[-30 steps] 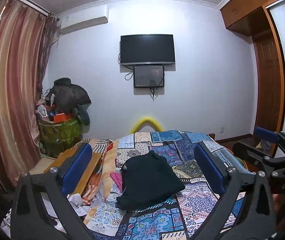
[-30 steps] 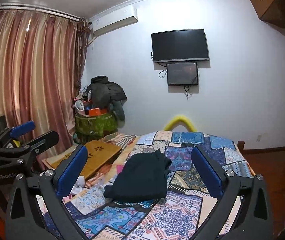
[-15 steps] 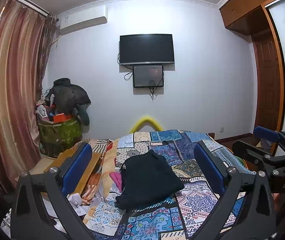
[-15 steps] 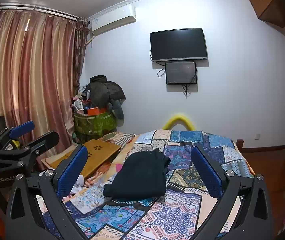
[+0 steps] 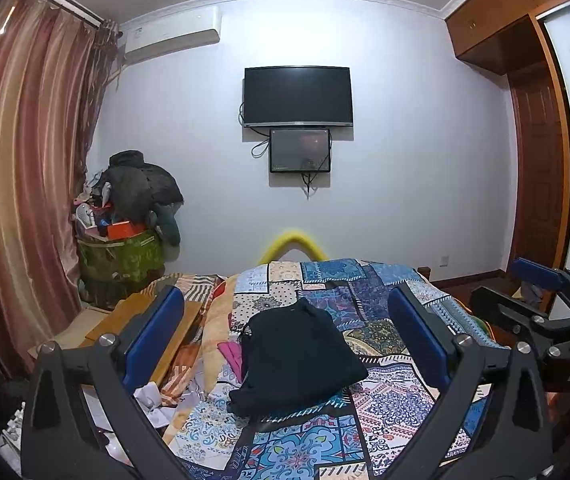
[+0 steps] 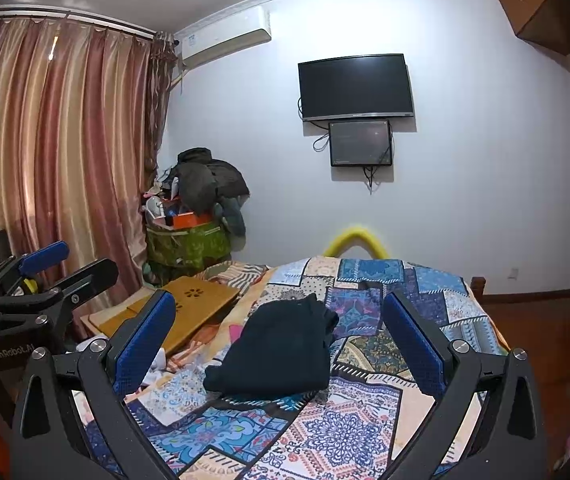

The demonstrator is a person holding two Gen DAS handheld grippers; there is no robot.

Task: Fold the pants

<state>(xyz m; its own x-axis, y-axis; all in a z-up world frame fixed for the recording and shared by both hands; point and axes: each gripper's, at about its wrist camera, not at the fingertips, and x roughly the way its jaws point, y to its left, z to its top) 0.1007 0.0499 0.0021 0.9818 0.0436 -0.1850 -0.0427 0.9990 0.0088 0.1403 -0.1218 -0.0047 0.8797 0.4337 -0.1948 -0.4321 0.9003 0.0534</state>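
Dark folded pants (image 5: 299, 356) lie in a compact bundle on the patchwork bedspread (image 5: 365, 292); they also show in the right wrist view (image 6: 281, 350). My left gripper (image 5: 285, 336) is open and empty, held above and short of the pants. My right gripper (image 6: 279, 336) is open and empty too, also short of the pants. The right gripper shows at the right edge of the left wrist view (image 5: 541, 300), and the left gripper at the left edge of the right wrist view (image 6: 45, 276).
A wooden lap desk (image 6: 189, 312) and loose clutter (image 5: 153, 396) lie left of the bed. A green bin piled with clothes (image 5: 125, 256) stands by the curtain (image 5: 17, 184). A television (image 5: 298, 96) hangs on the far wall. A wooden door (image 5: 541, 184) is at right.
Both views have shifted very slightly; the pants lie as before and both grippers stay open.
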